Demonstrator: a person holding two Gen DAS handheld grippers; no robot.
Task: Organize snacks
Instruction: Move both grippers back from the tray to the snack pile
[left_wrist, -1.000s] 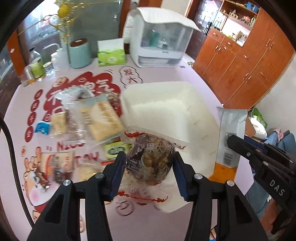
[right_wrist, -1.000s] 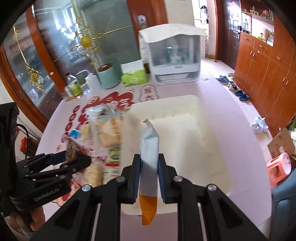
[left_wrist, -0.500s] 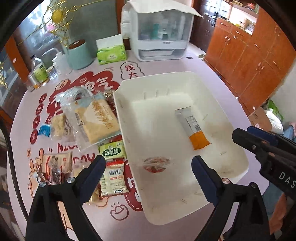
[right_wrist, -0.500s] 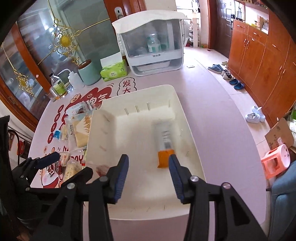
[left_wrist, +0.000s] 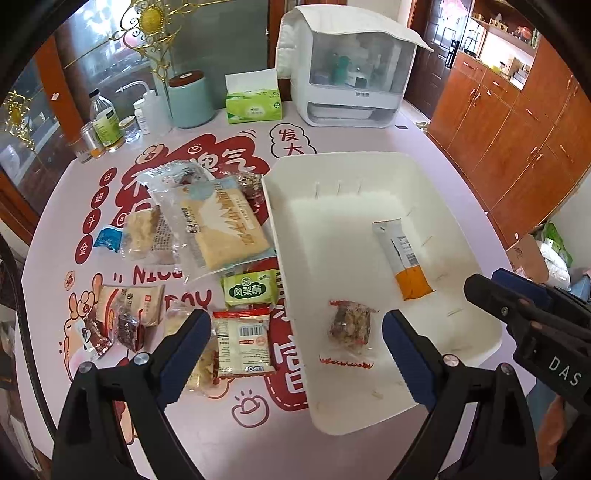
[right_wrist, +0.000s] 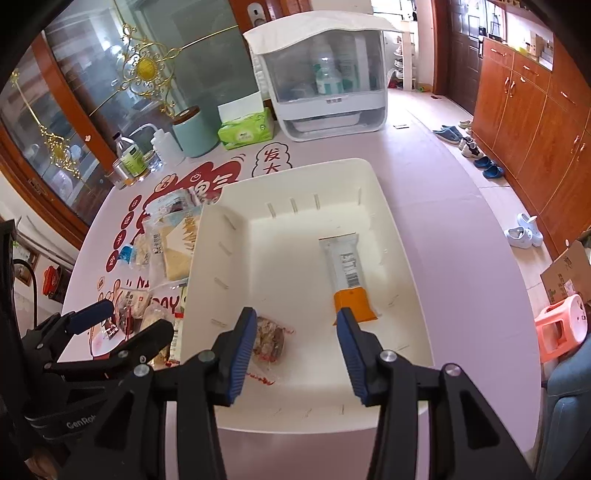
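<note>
A white bin (left_wrist: 369, 166) (right_wrist: 295, 173) sits on the pink table. In it lie a grey-and-orange snack bar (left_wrist: 402, 258) (right_wrist: 349, 273) and a clear nut packet (left_wrist: 349, 325) (right_wrist: 269, 334). My left gripper (left_wrist: 295, 328) is open and empty above the bin's near left edge. My right gripper (right_wrist: 295, 325) is open and empty above the bin's near part; it also shows in the left wrist view (left_wrist: 517, 295). Loose snacks lie left of the bin: a large cracker pack (left_wrist: 221, 225), a green packet (left_wrist: 251, 290) and a red-and-white packet (left_wrist: 243, 341).
A white dish cabinet (left_wrist: 347, 70), a green tissue box (left_wrist: 253, 101), a teal canister (left_wrist: 190, 99) and small bottles (left_wrist: 105, 122) stand at the table's far side. Wooden cabinets (left_wrist: 517, 129) line the right wall. A pink stool (right_wrist: 561, 325) stands on the floor.
Both grippers opened and let go: the nut packet and the snack bar now lie in the bin. Both grippers have pulled back and up from the bin.
</note>
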